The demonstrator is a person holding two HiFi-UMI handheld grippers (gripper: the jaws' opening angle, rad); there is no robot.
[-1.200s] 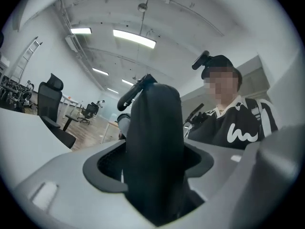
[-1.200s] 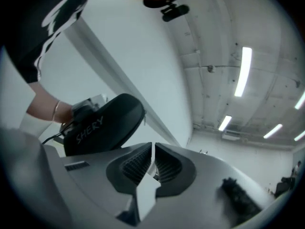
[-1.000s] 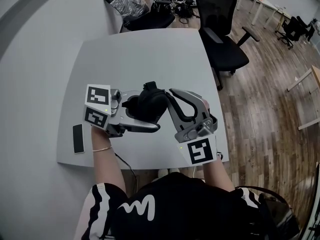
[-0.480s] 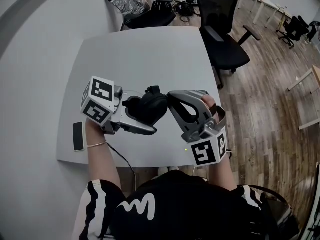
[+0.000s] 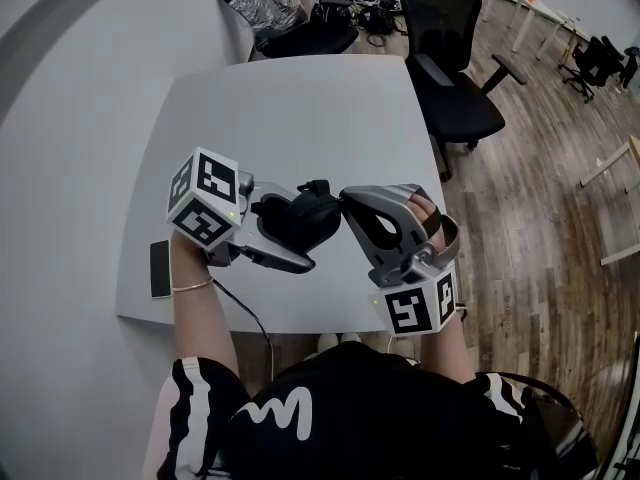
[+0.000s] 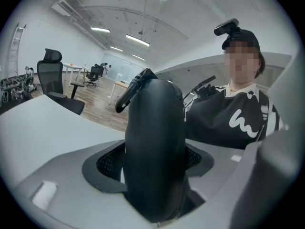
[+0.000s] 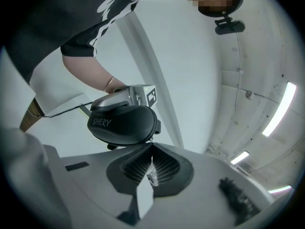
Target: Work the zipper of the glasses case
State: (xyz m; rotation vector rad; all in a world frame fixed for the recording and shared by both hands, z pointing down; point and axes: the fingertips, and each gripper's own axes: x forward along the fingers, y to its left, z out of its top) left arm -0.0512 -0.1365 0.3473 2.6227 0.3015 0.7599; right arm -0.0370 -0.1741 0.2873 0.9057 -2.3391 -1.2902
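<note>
1. Glasses case (image 6: 155,147) is up over the worktop (image 5: 300,108), clamped across its body by the left gripper (image 5: 296,230) fingers.
2. Right gripper (image 7: 151,156) fingers are pressed together on a small shiny tab at the case's end, which I read as the zipper pull (image 7: 152,176).
3. I'd hold the left clamp firm and draw the pull along the zipper line, slowly at the curve, without twisting.
</note>
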